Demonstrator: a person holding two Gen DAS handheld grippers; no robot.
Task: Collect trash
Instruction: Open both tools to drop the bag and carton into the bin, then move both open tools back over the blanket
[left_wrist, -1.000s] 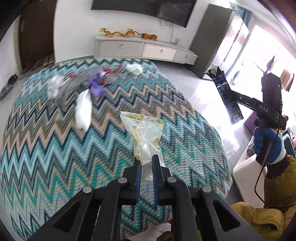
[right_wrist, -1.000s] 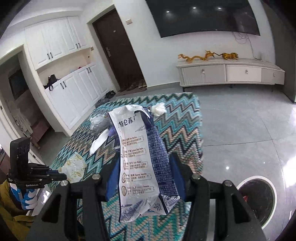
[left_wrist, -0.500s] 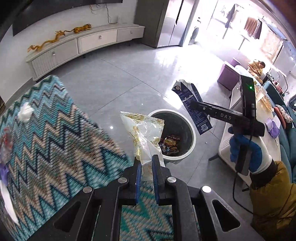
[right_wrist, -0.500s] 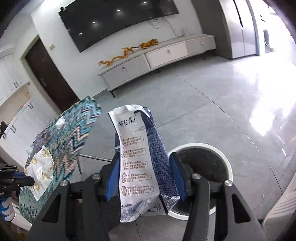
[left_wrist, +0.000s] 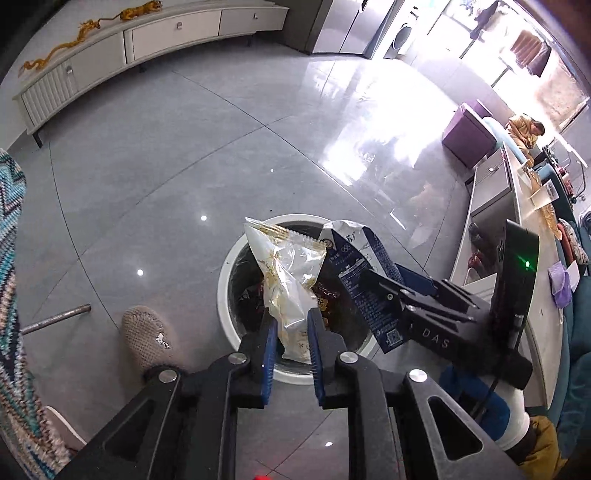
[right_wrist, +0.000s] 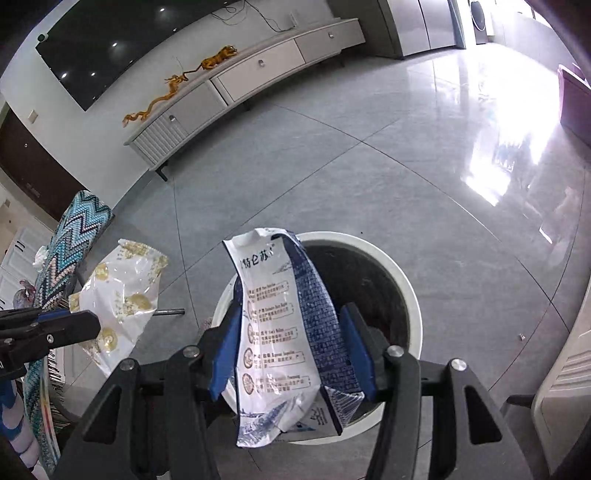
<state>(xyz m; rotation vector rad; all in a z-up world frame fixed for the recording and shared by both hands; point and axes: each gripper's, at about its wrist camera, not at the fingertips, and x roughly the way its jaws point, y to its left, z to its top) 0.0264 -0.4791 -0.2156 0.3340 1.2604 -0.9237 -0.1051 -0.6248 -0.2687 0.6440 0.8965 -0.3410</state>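
floor (left_wrist: 155, 177): glossy tile | wrapper (left_wrist: 288, 280): crinkled clear plastic | slipper (left_wrist: 146, 336): knitted cloth

Floor (right_wrist: 369, 166): glossy grey tile, bright window glare
Wall: white, dark TV (right_wrist: 129, 40)
Cabinet (right_wrist: 240, 74): long, low, white, gold dragon ornament (right_wrist: 173, 85) on top

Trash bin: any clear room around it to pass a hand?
Bare grey floor lies between the bin and the TV cabinet. Crowded over the bin: left tongs with the snack wrapper, right tongs with the milk carton; a slipper sits beside it.
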